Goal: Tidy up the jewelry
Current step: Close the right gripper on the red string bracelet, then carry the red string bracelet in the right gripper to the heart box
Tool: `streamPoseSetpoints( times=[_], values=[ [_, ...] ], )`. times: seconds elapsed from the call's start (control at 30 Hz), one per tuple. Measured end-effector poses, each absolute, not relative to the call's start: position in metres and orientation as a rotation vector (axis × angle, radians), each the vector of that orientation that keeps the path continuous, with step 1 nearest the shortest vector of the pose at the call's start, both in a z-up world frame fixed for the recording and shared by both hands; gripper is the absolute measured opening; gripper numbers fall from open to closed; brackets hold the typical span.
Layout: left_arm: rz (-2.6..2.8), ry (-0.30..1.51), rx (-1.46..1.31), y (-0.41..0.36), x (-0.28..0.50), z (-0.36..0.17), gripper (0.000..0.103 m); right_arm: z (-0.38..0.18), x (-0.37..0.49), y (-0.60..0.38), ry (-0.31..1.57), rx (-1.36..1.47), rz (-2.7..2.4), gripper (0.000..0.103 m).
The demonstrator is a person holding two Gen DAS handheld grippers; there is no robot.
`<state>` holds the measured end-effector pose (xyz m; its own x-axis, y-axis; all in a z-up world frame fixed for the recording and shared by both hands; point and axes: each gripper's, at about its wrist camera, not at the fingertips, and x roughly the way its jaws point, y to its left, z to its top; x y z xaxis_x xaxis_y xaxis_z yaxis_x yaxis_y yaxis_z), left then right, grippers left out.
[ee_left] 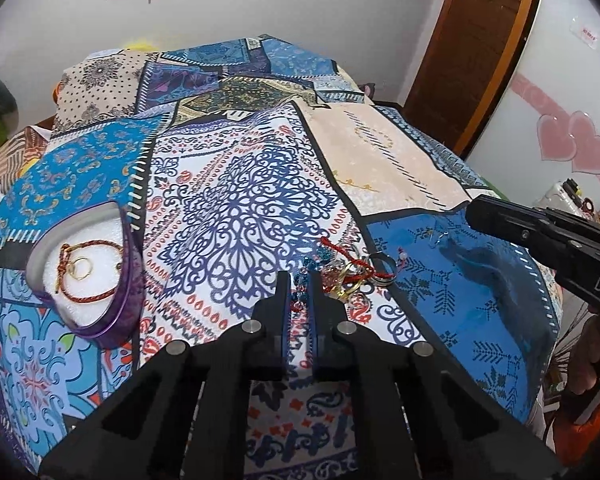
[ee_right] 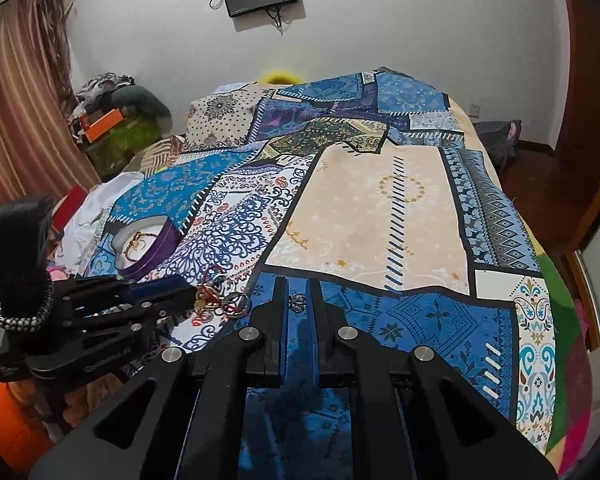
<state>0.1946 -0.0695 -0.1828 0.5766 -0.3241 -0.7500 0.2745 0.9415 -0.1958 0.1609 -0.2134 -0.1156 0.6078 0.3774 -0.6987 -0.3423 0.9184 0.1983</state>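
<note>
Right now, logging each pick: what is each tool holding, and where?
Right tool pinches a small silver ring between its fingertips. Left tool is shut on a blue bead strand at the jewelry pile's edge.

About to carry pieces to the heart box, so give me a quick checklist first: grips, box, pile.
1. Right gripper shut on the small ring: ok.
2. Left gripper shut on the blue beads: ok; whether the pads truly pinch them, cannot tell.
3. Beads free of the pile: cannot tell, strands look tangled.
4. Heart box open, with room beside the red bracelet and gold ring: ok.
5. Path to the box over the bedspread clear: ok.
</note>
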Motion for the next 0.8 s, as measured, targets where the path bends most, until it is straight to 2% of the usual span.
streamPoseSetpoints(
  times=[0.23,0.8],
  values=[
    [-0.340,0.863,-0.086,-0.063,0.190,-0.171,0.006,-0.110,0.158,-0.212,0.805,0.043,0.417,0.008],
    [-0.287,0.675,-0.093,-0.031,0.152,-0.099,0.006,-0.075,0.141,-0.200,0.720,0.033,0.423,0.008]
  ],
)
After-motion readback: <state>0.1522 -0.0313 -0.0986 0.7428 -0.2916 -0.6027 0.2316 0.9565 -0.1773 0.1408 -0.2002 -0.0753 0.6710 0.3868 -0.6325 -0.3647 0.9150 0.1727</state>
